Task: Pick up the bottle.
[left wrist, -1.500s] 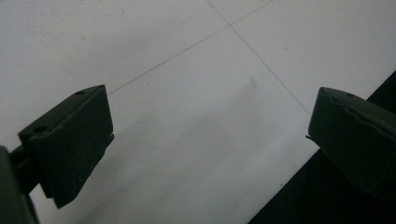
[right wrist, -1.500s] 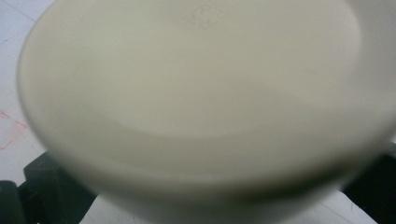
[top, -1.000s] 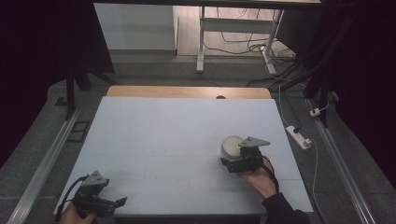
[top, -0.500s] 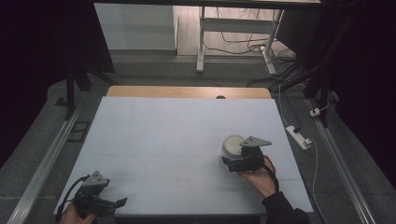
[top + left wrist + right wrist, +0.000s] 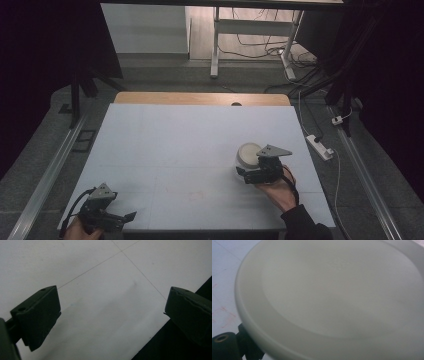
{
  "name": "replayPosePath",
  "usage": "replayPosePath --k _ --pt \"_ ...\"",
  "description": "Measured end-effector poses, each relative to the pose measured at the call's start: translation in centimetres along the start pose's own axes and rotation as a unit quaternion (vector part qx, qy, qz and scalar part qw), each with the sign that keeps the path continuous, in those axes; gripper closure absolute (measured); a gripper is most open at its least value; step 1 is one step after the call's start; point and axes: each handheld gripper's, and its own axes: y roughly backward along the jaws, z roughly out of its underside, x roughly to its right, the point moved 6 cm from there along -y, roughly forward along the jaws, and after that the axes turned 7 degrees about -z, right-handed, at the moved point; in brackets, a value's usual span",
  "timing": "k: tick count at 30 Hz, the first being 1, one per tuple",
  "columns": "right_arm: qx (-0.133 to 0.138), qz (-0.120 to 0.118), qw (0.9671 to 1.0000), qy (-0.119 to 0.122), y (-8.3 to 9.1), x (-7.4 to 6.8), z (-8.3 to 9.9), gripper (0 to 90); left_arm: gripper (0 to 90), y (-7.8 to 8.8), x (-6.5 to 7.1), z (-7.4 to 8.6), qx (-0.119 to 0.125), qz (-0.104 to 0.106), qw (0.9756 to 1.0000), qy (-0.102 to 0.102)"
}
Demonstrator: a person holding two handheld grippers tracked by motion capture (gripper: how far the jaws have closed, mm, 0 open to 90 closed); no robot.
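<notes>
Dim lab or workshop: a white-topped table (image 5: 190, 145) on grey carpet, floor rails (image 5: 47, 172), loose cables (image 5: 260, 37), a power strip (image 5: 320, 146).

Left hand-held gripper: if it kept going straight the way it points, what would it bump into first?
Probably nothing but the white table top. The left hand-held gripper has its jaws wide apart with only bare surface between and ahead of them, close to the table's edge. It seems angled downward, though depth is unclear.

the surface (image 5: 190, 145) lies bare across its left, middle and far parts. a white bowl (image 5: 247, 155) stands on the right side, touching the right gripper (image 5: 250, 172). the left gripper (image 5: 117, 217) sits at the near left corner.
</notes>
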Motion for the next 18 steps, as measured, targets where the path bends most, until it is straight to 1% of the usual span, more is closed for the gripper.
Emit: replayPosePath --k 2,6,18 --pt "0.000 -0.005 0.9999 0.012 0.0 -0.4 -0.3 6.4 0.9 0.0 0.0 0.0 0.000 0.000 1.0000 0.000" --pt "0.001 -0.016 0.9995 0.025 -0.1 -1.0 -0.9 6.4 0.9 0.0 0.0 0.0 0.000 0.000 1.0000 0.001" --pt "0.003 -0.056 0.9974 0.046 -0.9 -3.3 -2.4 6.4 0.9 0.0 0.0 0.0 0.000 0.000 1.0000 0.001"
